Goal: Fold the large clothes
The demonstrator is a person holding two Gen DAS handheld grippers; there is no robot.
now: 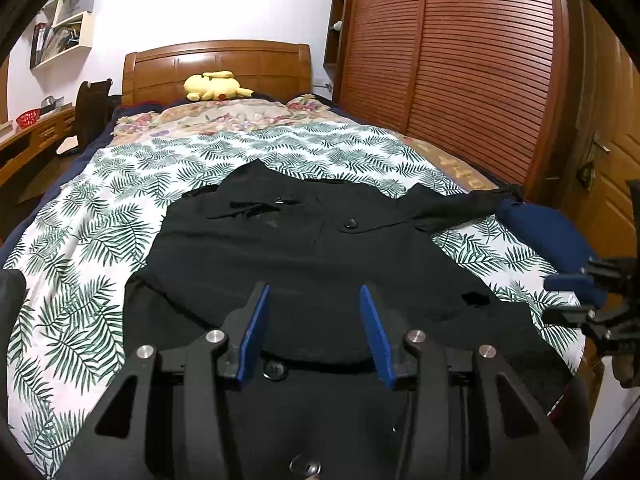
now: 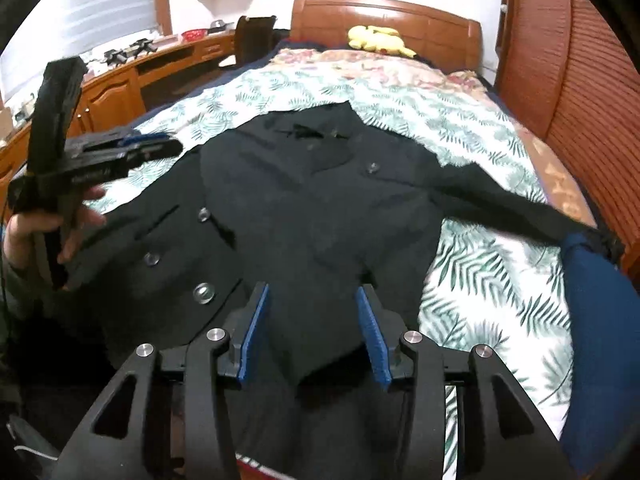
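Little can be read here. The left gripper (image 2: pixel 160 147), seen at nine o'clock in the right wrist view, carries a short line of pale lettering on its black side, too blurred to make out. The books on the wall shelf (image 1: pixel 68 24) at ten o'clock show no legible titles.

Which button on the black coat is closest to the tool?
In the right wrist view, the lowest button in the row of three, just left of the right tool. The other buttons sit farther up the coat.
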